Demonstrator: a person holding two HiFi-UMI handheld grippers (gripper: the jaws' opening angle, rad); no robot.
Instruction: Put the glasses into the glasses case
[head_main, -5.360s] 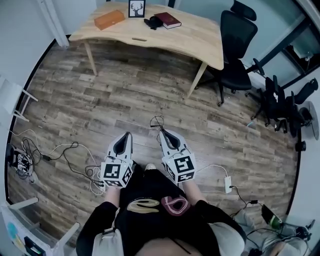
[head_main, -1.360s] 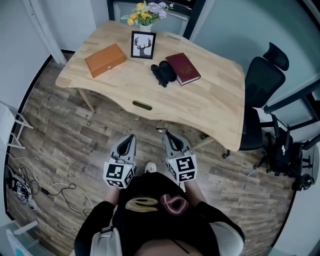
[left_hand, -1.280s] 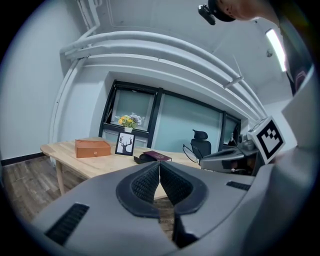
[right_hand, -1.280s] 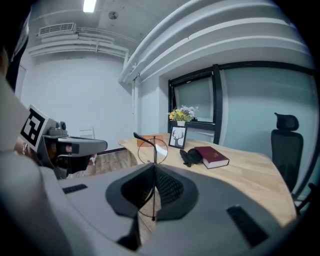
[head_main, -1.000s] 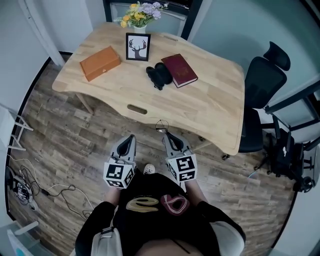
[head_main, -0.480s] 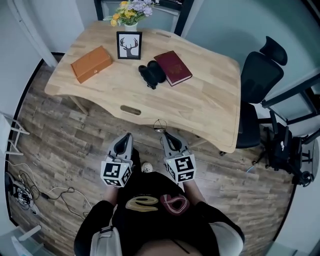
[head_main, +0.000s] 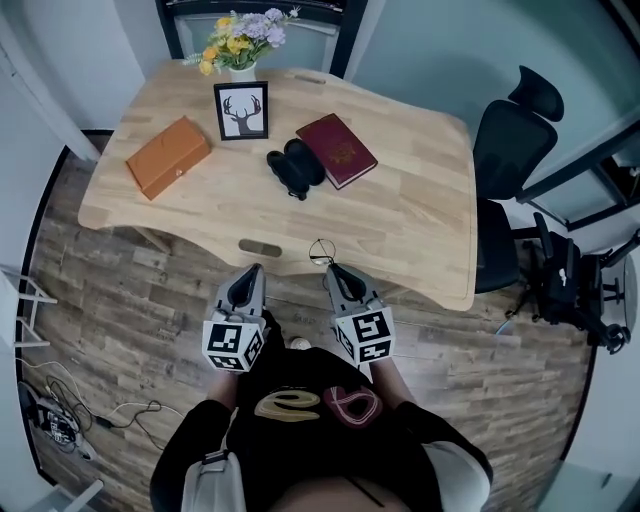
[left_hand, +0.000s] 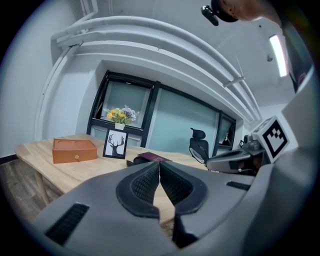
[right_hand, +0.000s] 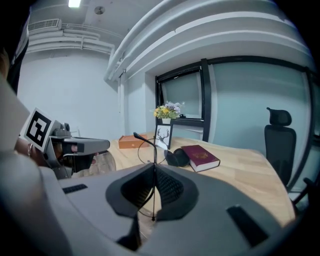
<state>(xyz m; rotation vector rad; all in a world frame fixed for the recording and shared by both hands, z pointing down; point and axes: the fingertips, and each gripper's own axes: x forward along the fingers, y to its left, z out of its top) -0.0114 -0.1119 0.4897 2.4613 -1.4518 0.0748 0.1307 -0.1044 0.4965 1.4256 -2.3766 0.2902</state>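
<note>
Writing: none legible anywhere. Dark red book (head_main: 336, 150) has only a gold emblem on its cover, too small to read; the framed pic (head_main: 241, 110) shows a deer head w/ antlers, no caption; each marker cube (head_main: 363, 336) carries black-and-white square patterns, no letters. Looped designs on the person's dark top are also unreadable. Right tongs (head_main: 328, 268) are pressed together on the glasses (head_main: 320, 251), a thin dark wire-frame pair; in the right gripper view the frame is nipped edge-on between the pads (right_hand: 170, 187), one temple arm sticking up and away from the tips. So the glasses are in the air over the near edge of the tabletop (head_main: 400, 220), not in the case. Left tongs (head_main: 254, 270) are pressed together w/ nothing between them, held beside the right pair, pointing at the same near edge. Black glasses case (head_main: 295, 170) lies mid-tabletop, seemingly open w/ two rounded halves, just beside the book's left edge, maybe touching; can't tell which. Between tongs and case: bare pale wood plus a small oval slot (head_main: 258, 246) near the front edge. Further off: orange box (head_main: 167, 157) at the left, well apart from the case; framed pic upright behind the case; yellow and lilac flowers in a vase (head_main: 237, 35) at the far edge. Black office chair (head_main: 510, 130) stands at the tabletop's right end; plank floor (head_main: 120, 300) below, cables (head_main: 60, 425) at lower left.
</note>
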